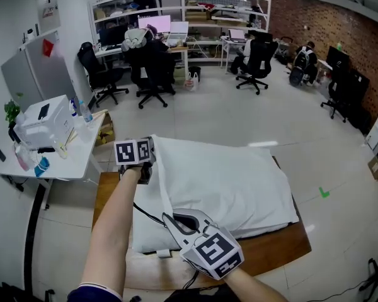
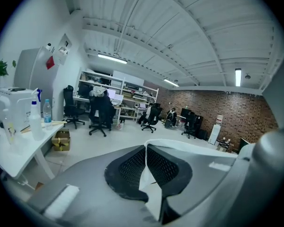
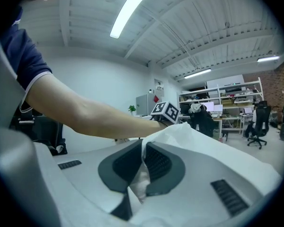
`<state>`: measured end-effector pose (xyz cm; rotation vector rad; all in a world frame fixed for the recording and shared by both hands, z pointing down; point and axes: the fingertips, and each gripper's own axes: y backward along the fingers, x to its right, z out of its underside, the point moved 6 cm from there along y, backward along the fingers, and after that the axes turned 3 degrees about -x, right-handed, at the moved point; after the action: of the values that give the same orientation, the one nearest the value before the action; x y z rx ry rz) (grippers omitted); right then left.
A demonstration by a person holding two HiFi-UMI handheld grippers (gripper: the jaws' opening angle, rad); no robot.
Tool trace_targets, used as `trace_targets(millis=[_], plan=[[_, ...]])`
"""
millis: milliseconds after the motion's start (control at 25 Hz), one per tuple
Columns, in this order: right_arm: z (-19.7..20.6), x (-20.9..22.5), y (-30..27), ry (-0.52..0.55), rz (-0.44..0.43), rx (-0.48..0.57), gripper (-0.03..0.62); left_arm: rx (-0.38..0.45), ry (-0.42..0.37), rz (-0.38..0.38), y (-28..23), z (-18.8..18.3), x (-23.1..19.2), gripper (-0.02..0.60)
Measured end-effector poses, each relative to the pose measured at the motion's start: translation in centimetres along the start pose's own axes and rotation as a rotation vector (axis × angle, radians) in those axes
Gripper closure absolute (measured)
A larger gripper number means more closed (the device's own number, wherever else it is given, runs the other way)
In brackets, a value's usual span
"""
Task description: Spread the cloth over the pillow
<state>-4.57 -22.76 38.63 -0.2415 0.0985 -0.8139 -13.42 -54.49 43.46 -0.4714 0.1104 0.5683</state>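
A white pillow (image 1: 145, 228) lies on a low wooden table (image 1: 277, 250). A white cloth (image 1: 233, 184) covers most of it and is lifted along its left edge. My left gripper (image 1: 150, 153) is at the far left corner and is shut on the cloth edge. My right gripper (image 1: 170, 220) is at the near left corner, also shut on the edge. In the left gripper view a thin cloth (image 2: 149, 183) fold runs between the dark pads (image 2: 128, 167). In the right gripper view bunched cloth (image 3: 199, 141) is pinched between the pads (image 3: 161, 162).
A white side table (image 1: 69, 159) with a printer (image 1: 44, 121) and bottles stands left of the wooden table. Office chairs (image 1: 152, 68) and desks fill the back of the room. Bare floor with a green mark (image 1: 324, 193) lies to the right.
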Motion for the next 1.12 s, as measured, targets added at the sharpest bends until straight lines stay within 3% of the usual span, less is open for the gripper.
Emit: trace_targets(millis=[600,1120], plan=[[0.8,-4.2,-8.0,-0.051,-0.103,-0.034,0.588,-0.058,0.053,-0.057,2.2,3.8,-9.4,0.571],[4.3,-2.1,-11.9,-0.123,-0.102,-0.114,0.588,-0.139,0.129,-0.054,-2.0,9.8,-13.4,0.571]])
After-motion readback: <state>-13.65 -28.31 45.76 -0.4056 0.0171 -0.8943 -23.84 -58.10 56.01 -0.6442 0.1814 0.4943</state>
